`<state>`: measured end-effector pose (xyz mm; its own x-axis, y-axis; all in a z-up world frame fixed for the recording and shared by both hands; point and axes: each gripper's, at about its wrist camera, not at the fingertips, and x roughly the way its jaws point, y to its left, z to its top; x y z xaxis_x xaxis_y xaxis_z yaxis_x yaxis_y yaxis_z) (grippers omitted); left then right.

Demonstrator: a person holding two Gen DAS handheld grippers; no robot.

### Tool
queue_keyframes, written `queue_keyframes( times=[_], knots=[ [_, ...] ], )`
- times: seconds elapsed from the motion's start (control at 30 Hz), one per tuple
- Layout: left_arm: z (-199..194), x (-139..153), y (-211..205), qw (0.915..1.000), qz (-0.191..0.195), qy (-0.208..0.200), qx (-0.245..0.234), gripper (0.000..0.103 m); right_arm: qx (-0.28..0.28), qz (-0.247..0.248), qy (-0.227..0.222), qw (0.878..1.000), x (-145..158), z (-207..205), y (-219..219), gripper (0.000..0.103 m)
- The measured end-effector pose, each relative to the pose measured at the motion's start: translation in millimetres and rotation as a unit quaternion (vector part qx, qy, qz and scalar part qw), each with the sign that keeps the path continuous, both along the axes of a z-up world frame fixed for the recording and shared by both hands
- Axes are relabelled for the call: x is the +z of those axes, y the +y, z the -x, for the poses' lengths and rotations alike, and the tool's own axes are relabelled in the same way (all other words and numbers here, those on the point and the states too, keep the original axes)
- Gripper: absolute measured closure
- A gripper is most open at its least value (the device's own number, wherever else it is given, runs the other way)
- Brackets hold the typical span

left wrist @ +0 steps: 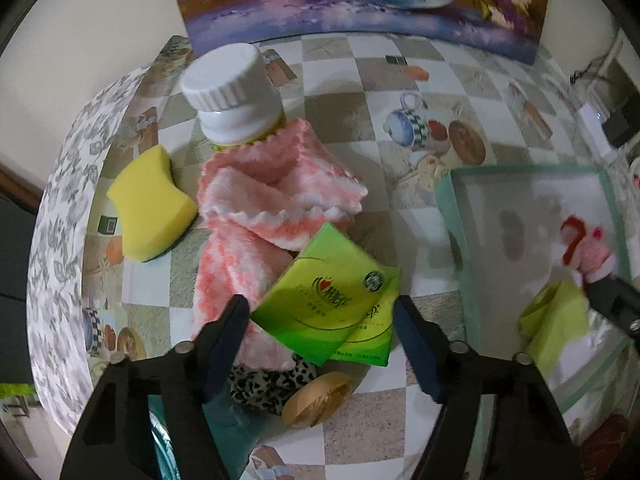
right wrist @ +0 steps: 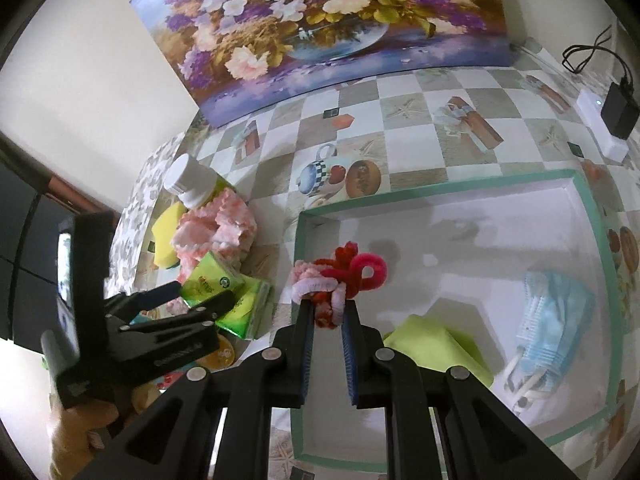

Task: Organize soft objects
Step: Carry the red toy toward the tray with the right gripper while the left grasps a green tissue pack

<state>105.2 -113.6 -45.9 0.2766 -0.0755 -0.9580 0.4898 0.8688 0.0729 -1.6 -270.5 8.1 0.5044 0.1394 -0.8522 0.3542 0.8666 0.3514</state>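
Two green tissue packs (left wrist: pixel 324 300) lie stacked on a pink-and-white fluffy towel (left wrist: pixel 272 200). My left gripper (left wrist: pixel 320 308) points down over them and stands open, one finger on each side of the packs, close to their edges. In the right wrist view the same left gripper (right wrist: pixel 202 294) straddles the tissue packs (right wrist: pixel 212 284). My right gripper (right wrist: pixel 328 308) is shut on a red-and-pink pipe-cleaner bundle (right wrist: pixel 340 272), held above the left part of the green-rimmed white tray (right wrist: pixel 440 190). A light green cloth (right wrist: pixel 440 344) and a blue face mask (right wrist: pixel 556 320) lie in the tray.
A yellow sponge (left wrist: pixel 150 208) and a white-capped bottle (left wrist: pixel 232 88) sit left of and behind the towel. A leopard-print item (left wrist: pixel 268 388) and a tan roll (left wrist: pixel 316 400) lie below the packs. A flower painting (right wrist: pixel 320 20) leans on the wall; a black charger (right wrist: pixel 618 108) sits at the far right.
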Motion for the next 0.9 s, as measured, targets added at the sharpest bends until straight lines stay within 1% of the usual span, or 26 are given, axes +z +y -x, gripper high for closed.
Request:
queue_keyframes(
  times=[0.07, 0.2, 0.37, 0.47, 0.6, 0.77, 0.9],
  knots=[
    [0.6, -2.8, -0.8, 1.0, -0.004, -0.001, -0.002, 0.04, -0.001, -0.001, -0.001, 1.0, -0.3, -0.1, -0.9, 0.088],
    [-1.0, -1.1, 1.9, 1.0, 0.006, 0.0, 0.003, 0.043, -0.002, -0.003, -0.001, 1.0, -0.8, -0.3, -2.1, 0.088],
    [-2.7, 1.0, 6.3, 0.9997, 0.018, 0.009, 0.015, 0.045, -0.002, -0.003, -0.002, 1.0, -0.2, -0.1, -2.7, 0.088],
    [-3.5, 7.4, 9.0, 0.9992, 0.029, 0.009, 0.025, 0.046, -0.005, -0.005, -0.005, 1.0, 1.0, 1.0, -4.6, 0.088],
    [-3.3, 22.7, 12.8, 0.9985, 0.045, 0.001, 0.033, 0.046, -0.011, -0.005, -0.01, 1.0, 4.0, 3.6, -8.3, 0.088],
    [0.7, 53.6, 16.2, 0.996, 0.073, -0.03, 0.041, 0.046, -0.022, -0.008, -0.013, 1.0, 6.3, 8.0, -15.4, 0.088],
    [9.1, 68.3, 7.0, 0.9938, 0.098, -0.042, 0.031, 0.046, -0.042, 0.004, -0.004, 0.999, 3.9, 13.2, -27.1, 0.088]
  ],
)
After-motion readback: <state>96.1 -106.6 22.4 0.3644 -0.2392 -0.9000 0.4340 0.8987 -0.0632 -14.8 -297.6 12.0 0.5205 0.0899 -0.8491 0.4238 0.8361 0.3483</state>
